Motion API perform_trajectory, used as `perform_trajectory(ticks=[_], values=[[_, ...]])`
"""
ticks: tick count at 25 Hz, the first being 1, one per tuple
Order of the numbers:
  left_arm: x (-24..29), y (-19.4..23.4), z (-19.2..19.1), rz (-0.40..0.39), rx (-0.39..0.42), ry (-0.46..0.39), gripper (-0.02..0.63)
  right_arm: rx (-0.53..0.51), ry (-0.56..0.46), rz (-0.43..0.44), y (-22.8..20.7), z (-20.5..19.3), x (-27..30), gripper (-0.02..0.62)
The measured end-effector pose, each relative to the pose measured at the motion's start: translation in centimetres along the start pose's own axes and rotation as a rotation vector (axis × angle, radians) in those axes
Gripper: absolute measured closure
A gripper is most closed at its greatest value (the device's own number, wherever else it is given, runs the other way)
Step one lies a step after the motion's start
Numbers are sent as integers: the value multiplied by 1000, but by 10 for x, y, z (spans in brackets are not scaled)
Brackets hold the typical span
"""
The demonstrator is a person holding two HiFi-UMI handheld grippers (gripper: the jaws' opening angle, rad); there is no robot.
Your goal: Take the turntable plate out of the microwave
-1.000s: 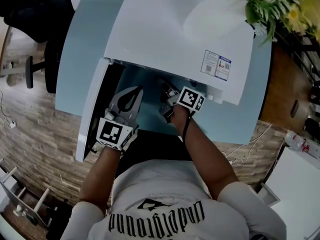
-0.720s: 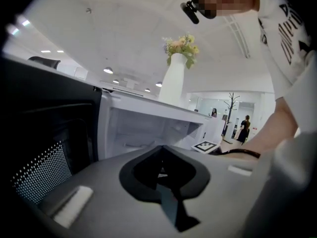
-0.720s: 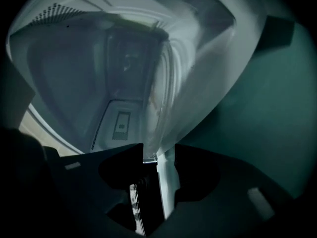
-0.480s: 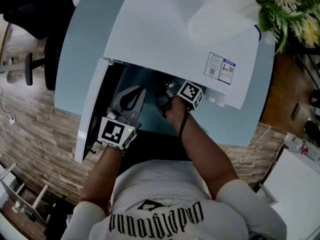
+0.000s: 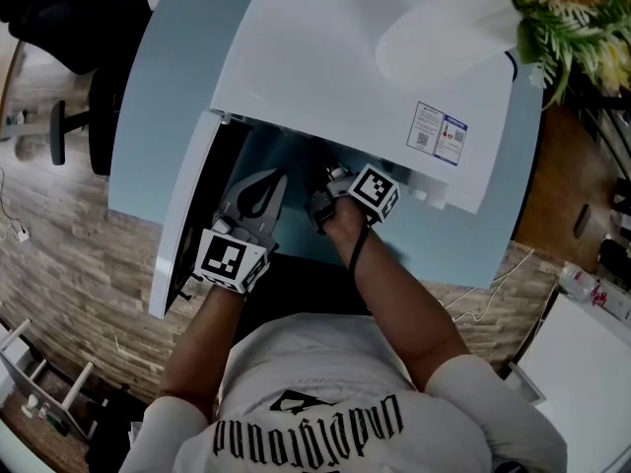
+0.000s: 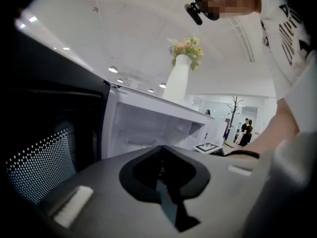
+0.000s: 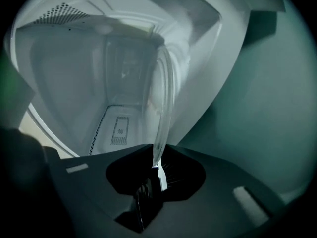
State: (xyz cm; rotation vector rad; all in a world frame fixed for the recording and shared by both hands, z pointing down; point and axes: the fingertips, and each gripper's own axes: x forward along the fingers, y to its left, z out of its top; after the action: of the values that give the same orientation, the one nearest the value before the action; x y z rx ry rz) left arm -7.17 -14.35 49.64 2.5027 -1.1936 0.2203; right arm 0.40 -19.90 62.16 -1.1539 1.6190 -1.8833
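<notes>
My right claw (image 7: 156,171) has just been closing and grips the near rim of the clear round glass turntable plate (image 7: 163,93). The plate shows edge-on and reaches ahead of the claw into the white microwave (image 5: 345,67) cavity. My left claw (image 6: 161,177) is fully closed on nothing, with the open microwave door (image 5: 182,215) on its left.

Desk (image 5: 146,106): pale blue, right in front of you.
Vase (image 5: 439,30): white, at your far right, holding flowers (image 5: 572,13).
Chair (image 5: 74,28): black, to your left, beside the desk.
Floor (image 5: 69,254): wood planks beneath you.
</notes>
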Motion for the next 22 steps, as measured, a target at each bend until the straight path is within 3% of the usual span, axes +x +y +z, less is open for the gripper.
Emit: perform_trajectory(ticks=[7, 15, 22], values=[[-8, 0, -5, -7, -23, -12, 555, -6, -16, 24, 0, 2, -5, 541], [-18, -4, -30, -30, -115, 23, 555, -16, -37, 51, 6, 1, -10, 545], [-29, -7, -39, -40, -142, 32, 555, -8, -18, 35, -7, -27, -29, 549]])
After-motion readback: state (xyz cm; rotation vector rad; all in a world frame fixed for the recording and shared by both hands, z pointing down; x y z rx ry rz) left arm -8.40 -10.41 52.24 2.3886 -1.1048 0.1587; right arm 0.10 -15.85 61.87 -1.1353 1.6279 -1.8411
